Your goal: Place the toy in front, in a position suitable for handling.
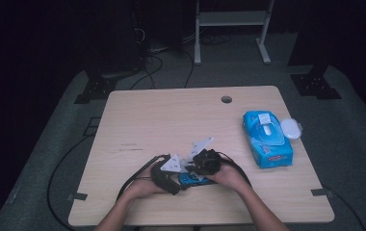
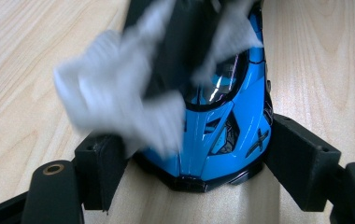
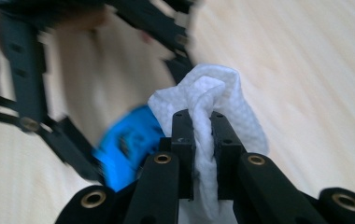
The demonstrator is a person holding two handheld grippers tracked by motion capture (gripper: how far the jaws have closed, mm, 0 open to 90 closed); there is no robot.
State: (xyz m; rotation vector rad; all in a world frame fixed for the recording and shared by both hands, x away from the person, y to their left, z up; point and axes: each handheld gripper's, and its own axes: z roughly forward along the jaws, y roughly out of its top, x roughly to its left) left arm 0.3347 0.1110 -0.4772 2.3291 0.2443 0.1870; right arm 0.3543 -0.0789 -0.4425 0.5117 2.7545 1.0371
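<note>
On the near middle of the wooden bench [image 1: 137, 120], the left gripper [image 1: 164, 177] sits in the person's left hand [image 1: 140, 187], low against the bench top. Its jaws are clamped on a blue toy car [image 2: 222, 135]: in the left gripper view the two black jaws press against either side of the car's nose, and the car rests on the bench between them, pointing toward that camera. In the high view the car [image 1: 189, 179] shows as a small blue patch between the two grippers.

Just to the right, the right gripper [image 1: 204, 162] is held by the right hand [image 1: 229, 177] and leans in over the car. Its jaws are drawn together on a white wet wipe [image 3: 213, 102], which is pinched into a fold between them and puffs out above their tips. In the left gripper view the wipe [image 2: 119, 102] is blurred and lies over the car's roof and one side of its front, touching it.

Farther right, well apart from the hands, a blue pack of wipes [image 1: 267, 139] lies flat near the bench's right edge, with its white lid [image 1: 291, 128] flipped open to the side.
</note>
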